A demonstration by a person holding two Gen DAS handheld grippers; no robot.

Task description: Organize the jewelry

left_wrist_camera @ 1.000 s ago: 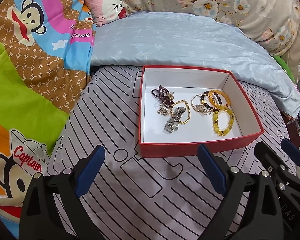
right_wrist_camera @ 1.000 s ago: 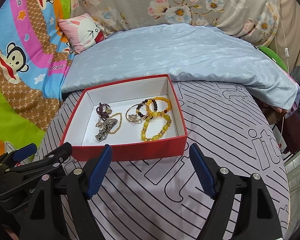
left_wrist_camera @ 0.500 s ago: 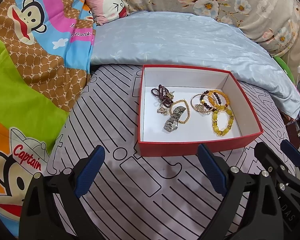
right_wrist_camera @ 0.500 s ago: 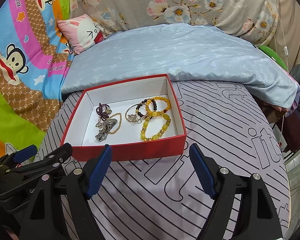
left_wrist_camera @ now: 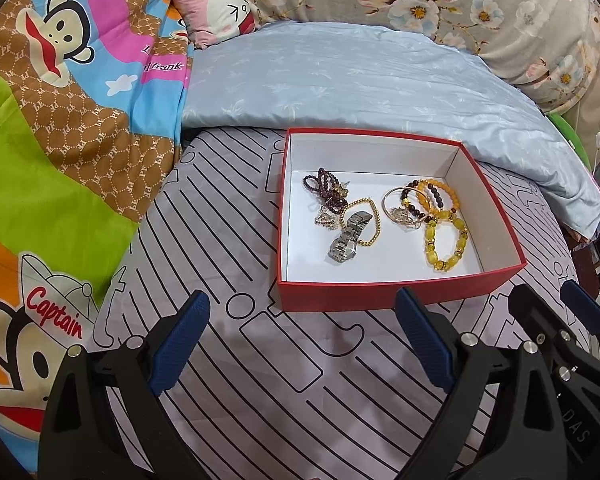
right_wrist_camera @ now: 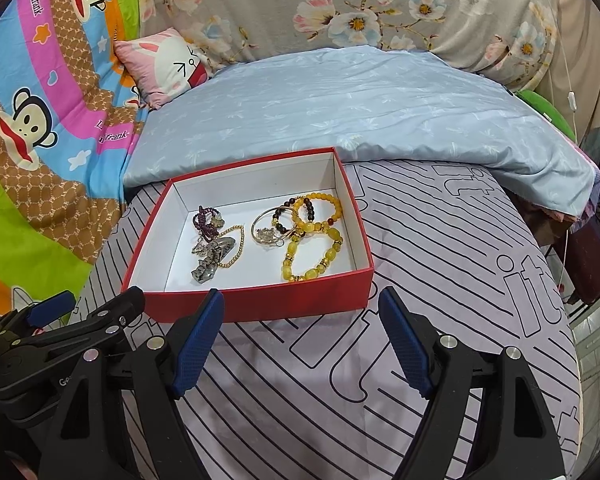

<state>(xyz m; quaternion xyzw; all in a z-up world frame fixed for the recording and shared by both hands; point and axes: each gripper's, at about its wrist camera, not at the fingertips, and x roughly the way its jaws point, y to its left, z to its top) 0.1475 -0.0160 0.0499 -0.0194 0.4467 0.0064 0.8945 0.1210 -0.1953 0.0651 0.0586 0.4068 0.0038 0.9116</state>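
Both of my grippers are hovering over the bed right now with nothing in them. My left gripper has its blue pads spread wide, just bare sheet between them. Same deal with my right gripper, jaws standing wide apart and pinching nothing. The two are close side by side; from the left camera I can see the right one poking in at the lower right corner.

Just past the fingertips sits the red box, open top, white inside, resting flat on the striped sheet. All the jewelry is lying on the box floor in two loose clumps. On the left clump there's a silver watch lying across a gold bead bracelet, with a dark purple bead bracelet tangled up behind them. On the right clump there's a chunky yellow bead bracelet nearest me, touching another yellow bracelet, a dark bead one and a thin gold bangle.

Behind the box is a light blue quilt, and off to the left a cartoon monkey blanket plus a pink bunny pillow.
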